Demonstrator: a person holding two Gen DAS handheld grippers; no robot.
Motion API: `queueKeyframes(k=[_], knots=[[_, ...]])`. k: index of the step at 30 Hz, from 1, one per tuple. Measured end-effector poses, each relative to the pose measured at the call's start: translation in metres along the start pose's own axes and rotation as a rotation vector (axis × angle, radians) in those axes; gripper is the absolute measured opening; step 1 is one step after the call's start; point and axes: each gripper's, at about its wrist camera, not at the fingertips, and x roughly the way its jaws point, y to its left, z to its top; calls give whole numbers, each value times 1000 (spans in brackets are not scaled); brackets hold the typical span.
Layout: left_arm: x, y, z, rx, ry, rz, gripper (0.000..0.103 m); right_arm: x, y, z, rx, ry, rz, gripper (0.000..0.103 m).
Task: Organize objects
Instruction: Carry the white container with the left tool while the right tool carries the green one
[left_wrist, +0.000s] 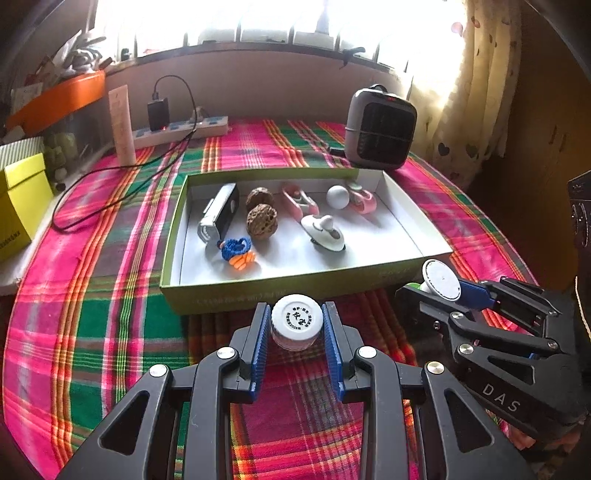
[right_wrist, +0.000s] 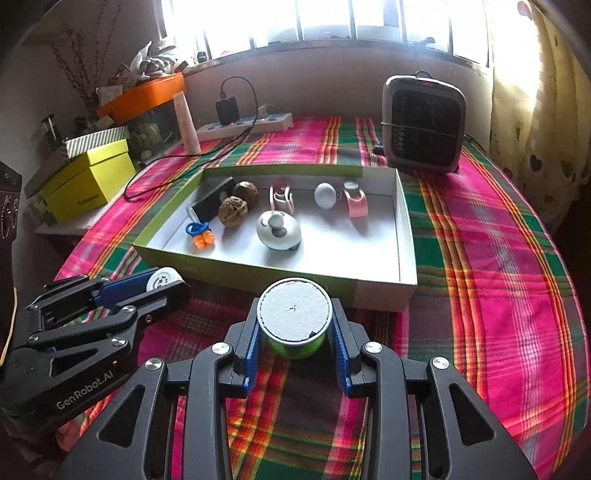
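Nearest, the left gripper (left_wrist: 296, 325) is clamping a small white-capped jar (left_wrist: 296, 319) between its blue pads, the jar standing upright with its cap facing up, just short of the near wall of the shallow green box (left_wrist: 258, 291). Beside it, the right gripper (right_wrist: 294, 325) is gripping a green spool (right_wrist: 294, 314), axis upright, white flat end on top, also just before that wall. Inside the box are lying walnuts (left_wrist: 261, 222), a white knobbed lid (left_wrist: 324, 232) and pink clips (left_wrist: 298, 202), with bare floor at its right. Beyond, a heater (right_wrist: 424, 123) is standing on the plaid cloth (right_wrist: 498, 258).
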Motion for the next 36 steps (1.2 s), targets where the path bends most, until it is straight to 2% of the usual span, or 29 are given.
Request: queueKeyframes(k=[19,36], knots=[[2,-2,31,18,-36,-16,26,-1,-12,27,12,-51,-14,34],[31,6,55,-1,-12,-11,26,27,-31,53,14,-23,-21,34]])
